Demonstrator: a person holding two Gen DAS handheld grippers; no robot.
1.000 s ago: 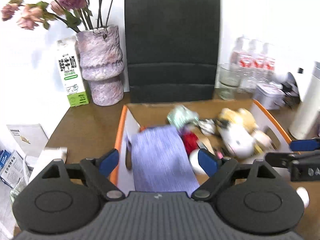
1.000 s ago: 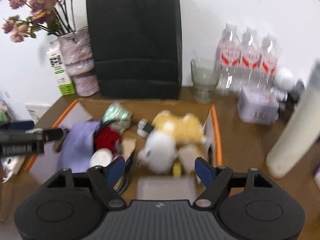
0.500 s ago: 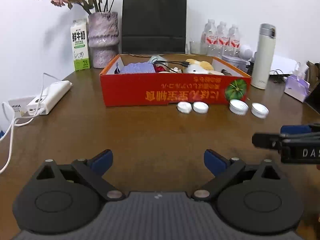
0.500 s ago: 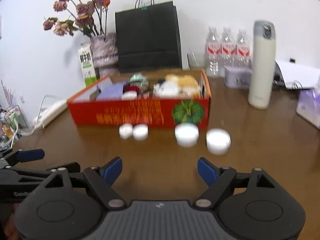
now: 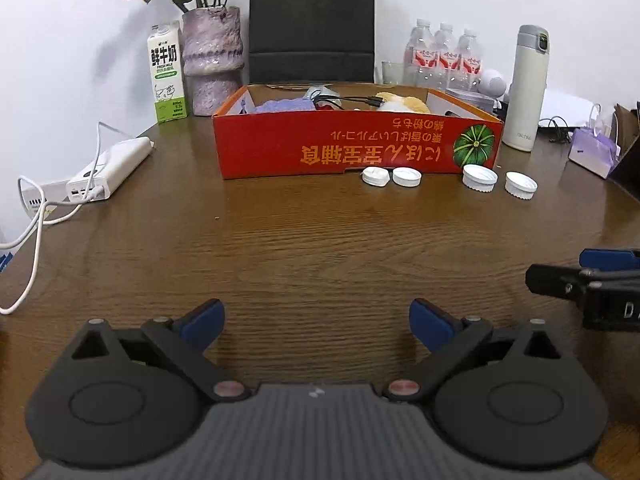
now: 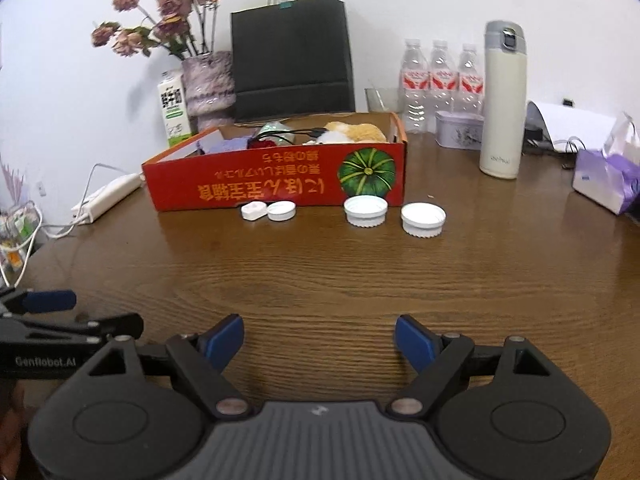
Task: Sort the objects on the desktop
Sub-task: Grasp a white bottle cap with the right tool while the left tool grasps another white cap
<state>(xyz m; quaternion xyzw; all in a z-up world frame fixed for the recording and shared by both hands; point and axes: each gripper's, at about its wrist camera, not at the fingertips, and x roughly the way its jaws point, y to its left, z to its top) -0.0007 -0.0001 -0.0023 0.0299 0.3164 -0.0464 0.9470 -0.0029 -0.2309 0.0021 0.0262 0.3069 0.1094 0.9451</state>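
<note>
A red cardboard box (image 5: 356,148) (image 6: 276,184) stands at the far middle of the brown table. It holds a purple cloth (image 5: 286,105), a yellow and white plush (image 5: 404,103) and a black cable. Several white caps lie in a row along its front, among them a small one (image 5: 375,177) and a large one (image 6: 423,219). My left gripper (image 5: 316,316) hangs open low over bare wood, far short of the caps. My right gripper (image 6: 320,334) is open too, empty, beside it on the right. Each gripper's fingers (image 5: 592,276) (image 6: 52,312) show at the edge of the other view.
Behind the box stand a milk carton (image 5: 167,72), a purple vase (image 5: 212,60) with dried flowers, a black paper bag (image 5: 312,24), water bottles (image 5: 442,56) and a cream thermos (image 5: 525,88). A white power bank (image 5: 112,168) with cables lies left. A tissue pack (image 5: 592,152) sits right.
Both grippers have drawn back from above the box's contents to low over the near part of the table. Both stayed empty, and the left jaws stand a little wider.
</note>
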